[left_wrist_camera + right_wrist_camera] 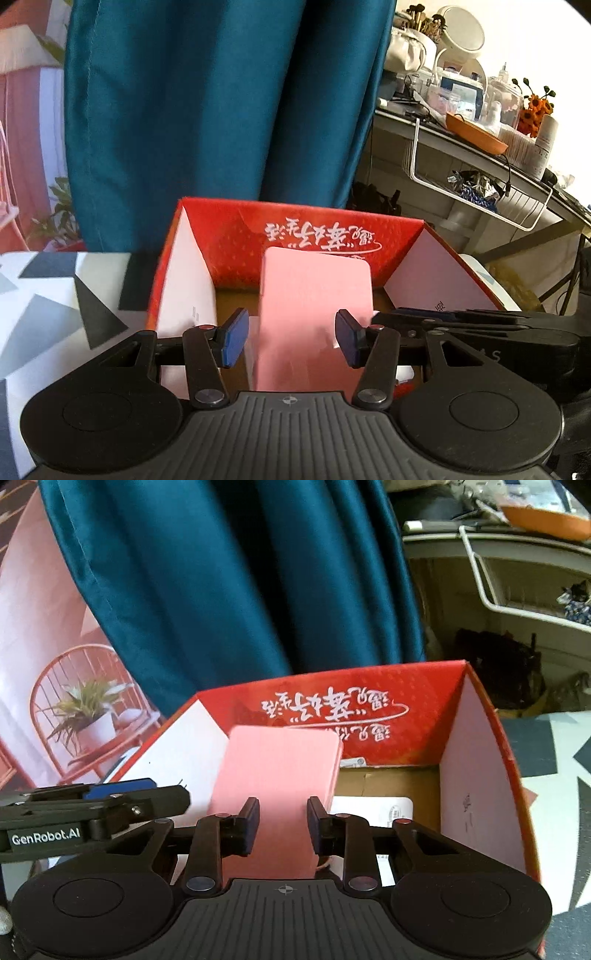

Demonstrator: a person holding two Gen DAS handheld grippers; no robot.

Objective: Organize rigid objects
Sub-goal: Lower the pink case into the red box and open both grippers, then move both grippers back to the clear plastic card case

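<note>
A flat pink rectangular object (314, 306) stands tilted inside an open red cardboard box (303, 229) with white print on its far wall. My left gripper (291, 338) is over the box, its blue-padded fingers open on either side of the pink object, with gaps showing. In the right wrist view the same pink object (277, 775) runs between the fingers of my right gripper (282, 825), whose pads sit against its sides. The red box (369, 690) lies below. The left gripper's body (92, 808) shows at the left.
A teal curtain (221, 99) hangs behind the box. A cluttered grey desk (461, 147) with an orange dish (476, 134) and a white wire basket (480, 195) stands at the right. The box rests on a cloth with a grey geometric pattern (55, 295). White papers (373, 808) lie in the box.
</note>
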